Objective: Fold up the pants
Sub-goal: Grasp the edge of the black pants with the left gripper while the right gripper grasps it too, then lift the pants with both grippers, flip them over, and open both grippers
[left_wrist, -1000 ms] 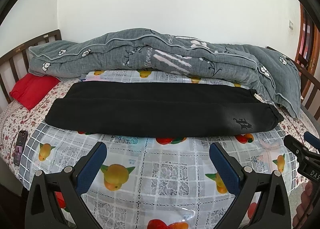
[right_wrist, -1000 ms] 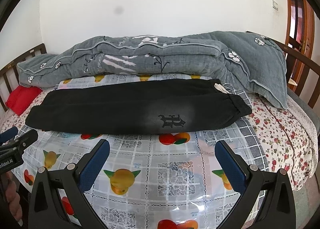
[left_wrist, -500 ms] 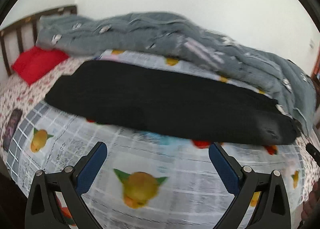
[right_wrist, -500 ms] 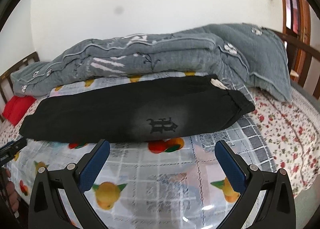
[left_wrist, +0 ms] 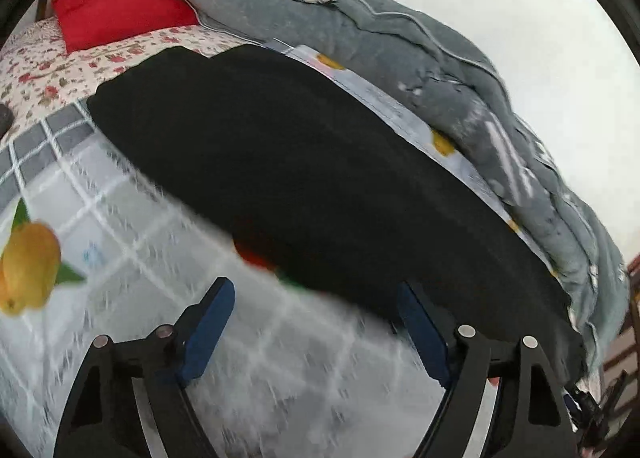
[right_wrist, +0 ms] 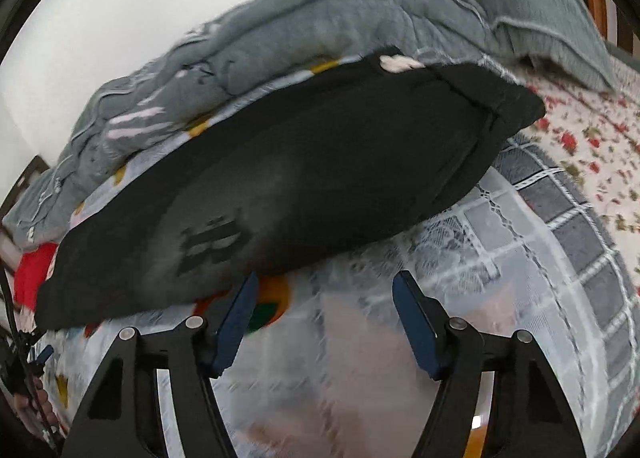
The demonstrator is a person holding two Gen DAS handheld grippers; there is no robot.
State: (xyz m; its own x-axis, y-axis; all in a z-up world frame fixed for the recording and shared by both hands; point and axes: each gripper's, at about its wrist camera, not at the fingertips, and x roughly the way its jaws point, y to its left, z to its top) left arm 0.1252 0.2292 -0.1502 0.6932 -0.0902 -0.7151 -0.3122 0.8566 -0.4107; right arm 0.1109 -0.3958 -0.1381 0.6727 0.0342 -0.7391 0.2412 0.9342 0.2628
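pants (left_wrist: 320, 162) near edge | left claw (left_wrist: 316, 322) agape, just short | right claw (right_wrist: 322, 310) agape

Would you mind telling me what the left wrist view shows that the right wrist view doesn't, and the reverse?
Only the left wrist view shows the leg end of the black pants and the whole red pillow.

Only the right wrist view shows the waistband, the dark logo and a white drawstring tip.

Both show the pants lying flat on the fruit-print cloth, the grey quilt behind them, and an open gripper: left gripper, right gripper, holding nothing.
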